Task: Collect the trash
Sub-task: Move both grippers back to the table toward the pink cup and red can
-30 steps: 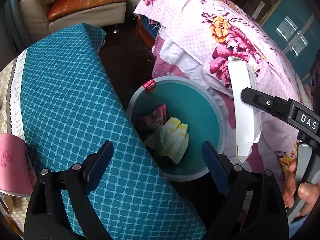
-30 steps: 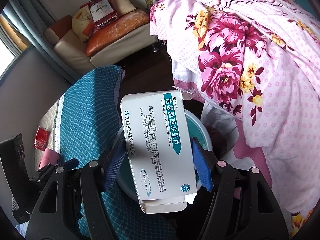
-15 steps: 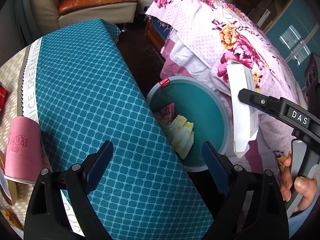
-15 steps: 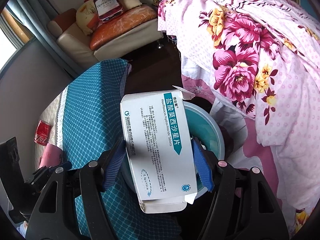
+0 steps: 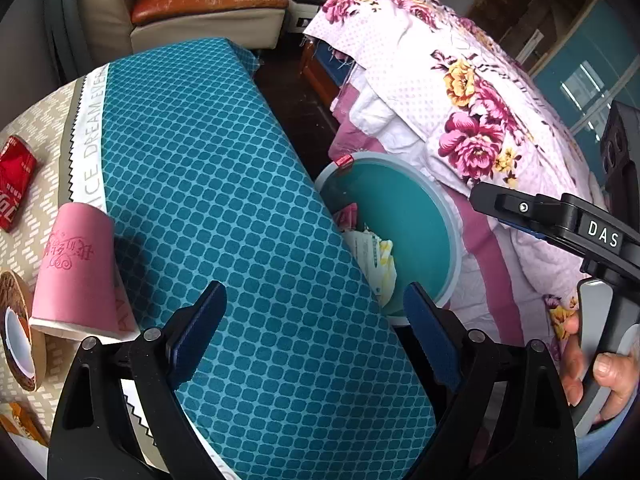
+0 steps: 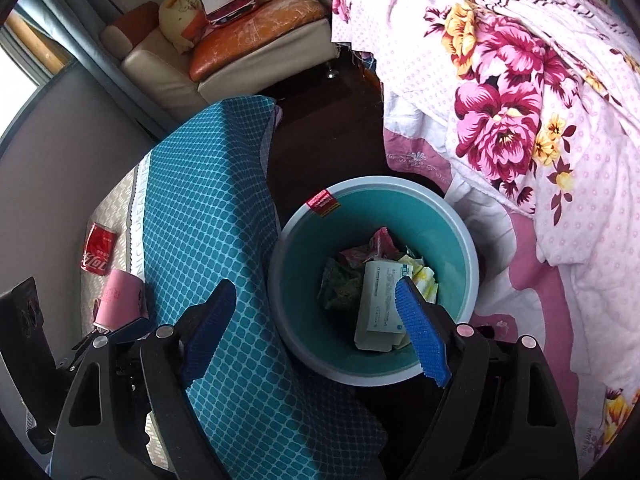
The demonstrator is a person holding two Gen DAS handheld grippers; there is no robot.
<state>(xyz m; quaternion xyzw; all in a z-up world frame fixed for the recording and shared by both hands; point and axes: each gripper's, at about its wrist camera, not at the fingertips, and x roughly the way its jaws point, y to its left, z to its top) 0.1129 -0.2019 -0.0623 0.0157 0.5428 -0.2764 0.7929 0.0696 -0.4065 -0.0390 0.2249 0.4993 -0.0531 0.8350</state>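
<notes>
A teal waste bin [image 6: 460, 240] stands on the dark floor between the table and the bed. A white medicine box [image 6: 380, 304] lies inside it on wrappers and tissue. Above the bin's near rim my right gripper [image 6: 316, 324] hangs with its jaws opening and nothing between them. Over the teal tablecloth [image 5: 200, 184] my left gripper [image 5: 316, 324] stands open and empty; the bin [image 5: 412, 216] is to its right. A pink paper cup [image 5: 76, 272] lies on its side on the table, and beside it a red cola can [image 5: 16, 180]. The same cup [image 6: 120, 300] and can [image 6: 98, 248] show in the right wrist view.
A bed with a pink floral quilt [image 6: 520, 100] crowds the bin's right side. A sofa with an orange cushion [image 6: 256, 28] stands at the back. A brown paper bowl [image 5: 18, 332] sits at the table's left edge. A hand [image 5: 600, 372] grips the right gripper's handle.
The right gripper's jaws spread and the white medicine box dropped from them into the bin. The left gripper moved left over the table, bringing the cup and the can into view.
</notes>
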